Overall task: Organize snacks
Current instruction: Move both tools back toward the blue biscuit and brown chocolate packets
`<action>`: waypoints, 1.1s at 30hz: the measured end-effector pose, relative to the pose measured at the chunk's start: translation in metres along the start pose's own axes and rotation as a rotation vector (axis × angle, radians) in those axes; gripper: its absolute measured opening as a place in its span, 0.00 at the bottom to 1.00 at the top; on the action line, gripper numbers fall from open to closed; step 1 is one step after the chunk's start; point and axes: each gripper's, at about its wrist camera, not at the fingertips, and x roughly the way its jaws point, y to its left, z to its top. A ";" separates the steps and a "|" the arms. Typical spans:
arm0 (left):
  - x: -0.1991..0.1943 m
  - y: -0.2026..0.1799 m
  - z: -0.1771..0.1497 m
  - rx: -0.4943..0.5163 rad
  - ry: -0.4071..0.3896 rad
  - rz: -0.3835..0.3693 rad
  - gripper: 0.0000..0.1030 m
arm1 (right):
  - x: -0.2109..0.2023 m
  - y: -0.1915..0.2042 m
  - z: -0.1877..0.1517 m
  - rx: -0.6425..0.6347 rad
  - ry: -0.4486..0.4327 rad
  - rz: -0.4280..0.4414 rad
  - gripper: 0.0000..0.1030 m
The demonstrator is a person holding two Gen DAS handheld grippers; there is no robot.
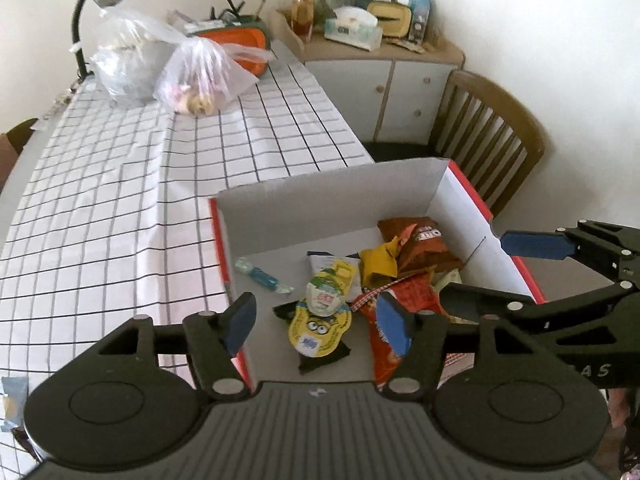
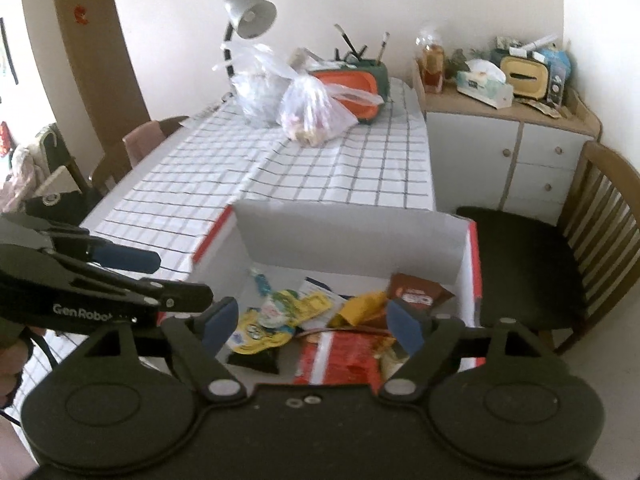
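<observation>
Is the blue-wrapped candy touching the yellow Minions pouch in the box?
Apart. The left wrist view shows bare box floor between the blue-wrapped candy and the yellow Minions pouch.

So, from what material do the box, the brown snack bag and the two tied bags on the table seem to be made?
The box: probably cardboard, matte white inside, red outside; its thin flat walls fold at creased corners.
The brown snack bag: likely plastic or foil film, glossy and printed, with crinkles.
The two tied bags: thin clear plastic; the contents show through and the tops are knotted.
</observation>
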 end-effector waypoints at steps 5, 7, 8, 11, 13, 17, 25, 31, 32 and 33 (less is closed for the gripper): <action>-0.021 0.020 -0.012 -0.014 -0.041 -0.007 0.64 | -0.008 0.024 0.001 -0.008 -0.028 0.031 0.83; -0.029 0.030 -0.018 -0.019 -0.053 -0.010 0.66 | -0.009 0.035 0.000 -0.005 -0.030 0.042 0.83; -0.032 0.036 -0.021 -0.022 -0.060 -0.008 0.67 | -0.009 0.042 0.000 -0.004 -0.031 0.045 0.85; -0.044 0.055 -0.031 -0.029 -0.073 -0.008 0.69 | -0.007 0.061 -0.002 0.009 -0.034 0.060 0.92; -0.049 0.067 -0.038 -0.030 -0.076 -0.010 0.69 | -0.005 0.076 -0.005 0.010 -0.030 0.068 0.95; -0.060 0.096 -0.055 -0.036 -0.081 -0.008 0.72 | 0.004 0.107 -0.009 0.001 -0.018 0.085 0.98; -0.073 0.165 -0.087 -0.085 -0.067 0.019 0.74 | 0.028 0.175 -0.018 -0.028 0.017 0.109 1.00; -0.083 0.220 -0.102 -0.123 -0.064 0.071 0.74 | 0.049 0.220 -0.021 -0.034 0.049 0.124 1.00; -0.083 0.231 -0.104 -0.134 -0.061 0.080 0.74 | 0.052 0.226 -0.021 -0.039 0.052 0.126 1.00; -0.083 0.241 -0.106 -0.143 -0.056 0.089 0.74 | 0.056 0.234 -0.021 -0.044 0.057 0.128 1.00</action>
